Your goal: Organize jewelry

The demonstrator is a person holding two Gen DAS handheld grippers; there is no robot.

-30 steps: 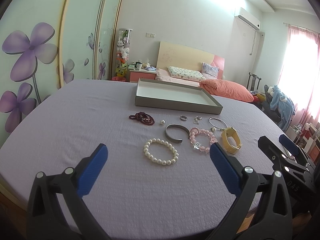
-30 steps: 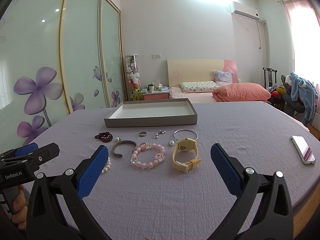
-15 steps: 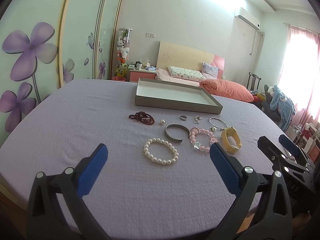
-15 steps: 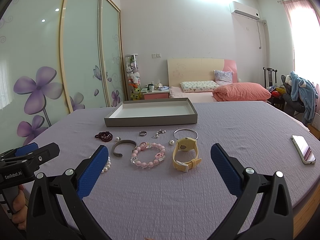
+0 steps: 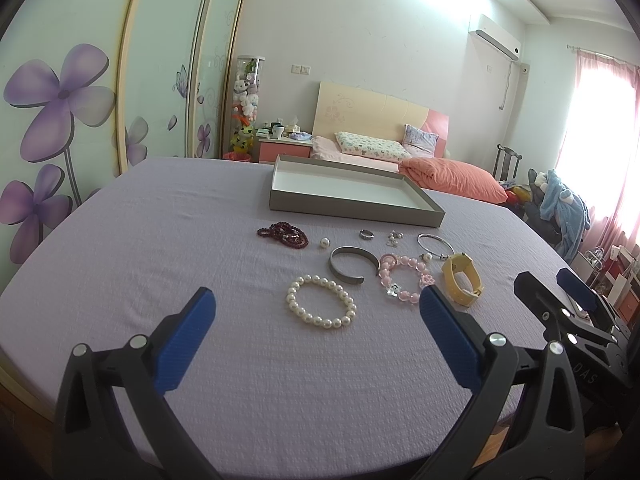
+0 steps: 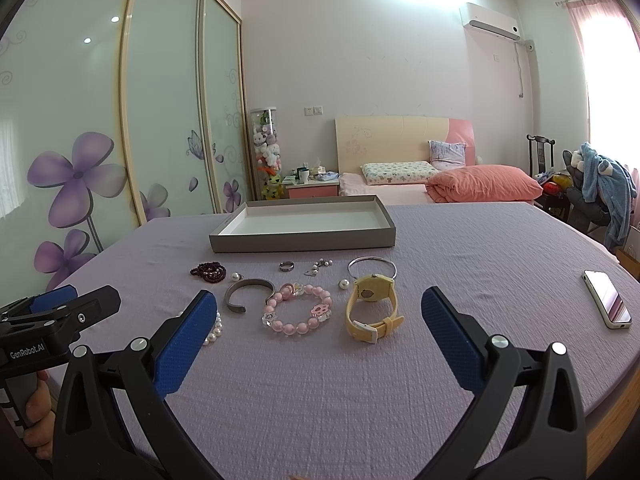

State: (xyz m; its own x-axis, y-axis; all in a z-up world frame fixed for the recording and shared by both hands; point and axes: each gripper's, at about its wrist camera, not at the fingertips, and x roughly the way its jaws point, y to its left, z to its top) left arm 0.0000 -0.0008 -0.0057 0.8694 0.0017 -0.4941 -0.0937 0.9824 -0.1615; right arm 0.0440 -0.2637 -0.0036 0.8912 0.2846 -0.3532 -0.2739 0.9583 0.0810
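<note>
Jewelry lies on the purple tablecloth in front of an empty grey tray (image 5: pixel 348 205) (image 6: pixel 304 238). There is a white pearl bracelet (image 5: pixel 321 306), a grey cuff (image 5: pixel 352 265) (image 6: pixel 249 293), a pink bead bracelet (image 5: pixel 405 275) (image 6: pixel 298 312), a yellow watch (image 5: pixel 462 278) (image 6: pixel 373 306), a dark red bead bracelet (image 5: pixel 283 234) (image 6: pixel 208 271), a ring (image 5: pixel 366 234) (image 6: pixel 287 266), a thin silver bangle (image 5: pixel 435 245) (image 6: pixel 372 267) and loose pearls. My left gripper (image 5: pixel 318 332) is open and empty, just short of the pearl bracelet. My right gripper (image 6: pixel 320 332) is open and empty, near the pink bracelet and watch.
A phone (image 6: pixel 607 298) lies on the table at the right. A bed with pink pillows (image 6: pixel 484 189) stands behind the table. Sliding doors with purple flowers (image 5: pixel 56 112) line the left wall. A chair with blue clothes (image 6: pixel 600 184) is at the far right.
</note>
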